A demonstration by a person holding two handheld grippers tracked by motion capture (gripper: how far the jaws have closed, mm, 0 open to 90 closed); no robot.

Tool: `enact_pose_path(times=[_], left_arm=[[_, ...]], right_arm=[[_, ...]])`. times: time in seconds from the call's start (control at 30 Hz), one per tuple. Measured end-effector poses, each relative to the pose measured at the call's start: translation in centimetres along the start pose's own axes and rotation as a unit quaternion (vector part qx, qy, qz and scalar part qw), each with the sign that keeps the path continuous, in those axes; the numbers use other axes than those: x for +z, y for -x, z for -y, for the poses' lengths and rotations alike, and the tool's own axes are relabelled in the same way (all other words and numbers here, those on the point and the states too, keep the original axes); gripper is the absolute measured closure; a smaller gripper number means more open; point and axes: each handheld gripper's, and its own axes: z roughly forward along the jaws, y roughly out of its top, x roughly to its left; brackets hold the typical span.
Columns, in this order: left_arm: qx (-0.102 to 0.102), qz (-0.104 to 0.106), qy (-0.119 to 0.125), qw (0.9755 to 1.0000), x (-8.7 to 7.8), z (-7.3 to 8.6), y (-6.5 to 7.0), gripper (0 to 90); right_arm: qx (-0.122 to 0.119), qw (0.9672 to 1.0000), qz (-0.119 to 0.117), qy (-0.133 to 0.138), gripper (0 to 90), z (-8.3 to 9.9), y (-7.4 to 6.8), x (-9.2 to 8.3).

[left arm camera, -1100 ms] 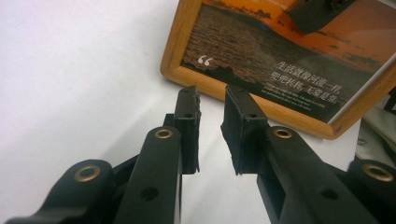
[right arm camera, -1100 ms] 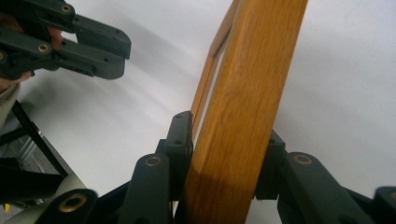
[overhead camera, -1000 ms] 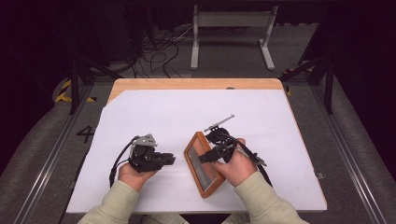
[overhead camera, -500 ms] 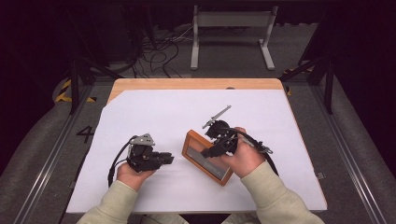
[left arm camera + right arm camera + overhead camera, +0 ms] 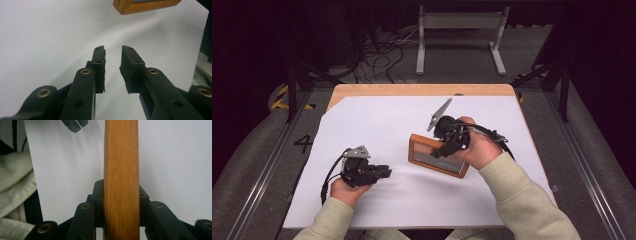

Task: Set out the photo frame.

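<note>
The fingers of the right gripper [image 5: 443, 151] are clamped across one wooden side of a picture frame [image 5: 424, 157], which is tilted up off the white tabletop [image 5: 377, 120]. The left gripper [image 5: 384, 171], nearby, has its fingers [image 5: 99, 65] slightly apart and empty. The frame looks stiff and fairly light, its glass pane probably fragile. Gripping the rail, not the pane, seems wise. It is rectangular, honey-brown wood around a grey pane.
</note>
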Motion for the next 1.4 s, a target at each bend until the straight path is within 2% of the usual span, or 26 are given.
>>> enact_pose_path(times=[0.13, 0.23, 0.37, 0.53, 0.77, 0.93, 1.07, 1.1, 1.13, 1.2, 1.3, 1.4], left_arm=[[-0.009, -0.003, 0.002, 1.0, -0.4, 0.5, 0.0, 73.0], [-0.013, -0.008, 0.005, 0.9999, -0.8, 0.8, -0.1, 72.9], [-0.017, -0.009, 0.005, 0.9998, -1.0, 1.0, -0.2, 72.7], [-0.015, -0.009, 0.004, 0.9998, -1.0, 1.1, -0.2, 72.6], [-0.016, -0.006, 0.001, 0.9999, -0.8, 1.0, -0.3, 72.2], [-0.014, -0.001, -0.001, 0.9999, -0.6, 1.0, -0.2, 72.1], [-0.013, 0.0, -0.002, 0.9999, -0.5, 0.8, -0.2, 70.6], [-0.013, 0.0, -0.002, 0.9999, -0.5, 0.8, -0.2, 69.5], [-0.013, 0.0, -0.002, 0.9999, -0.5, 0.8, -0.2, 68.7], [-0.015, 0.0, 0.0, 0.9999, -0.5, 0.8, -0.2, 66.7], [-0.015, -0.002, 0.0, 0.9999, -0.4, 0.8, -0.3, 65.3], [-0.015, -0.007, 0.0, 0.9999, -0.4, 0.8, -0.3, 63.1]], right_arm=[[-0.052, 0.9984, -0.01, -0.022, 70.5, -0.7, 0.6, 0.4], [-0.073, 0.9965, -0.018, -0.037, 70.5, -1.1, 1.0, 1.1], [-0.087, 0.9941, -0.033, -0.056, 70.5, -1.3, 1.7, 2.2], [-0.091, 0.9919, -0.04, -0.079, 70.5, -1.4, 2.2, 3.4], [-0.095, 0.9903, -0.047, -0.09, 70.2, -1.1, 3.0, 4.9], [-0.09, 0.9926, -0.039, -0.071, 68.4, -0.8, 3.6, 4.9], [-0.076, 0.9969, -0.021, -0.009, 50.5, -0.4, 4.1, 4.2], [-0.071, 0.9974, -0.011, 0.003, 43.1, -0.3, 4.2, 4.1], [-0.069, 0.9974, 0.0, 0.018, 37.6, -0.1, 4.3, 4.0], [-0.064, 0.997, 0.009, 0.044, 43.5, 0.4, 4.5, 3.8], [-0.051, 0.9949, 0.027, 0.084, 43.2, 1.1, 4.8, 3.2], [-0.038, 0.9916, 0.047, 0.115, 38.5, 1.6, 5.0, 2.2]])
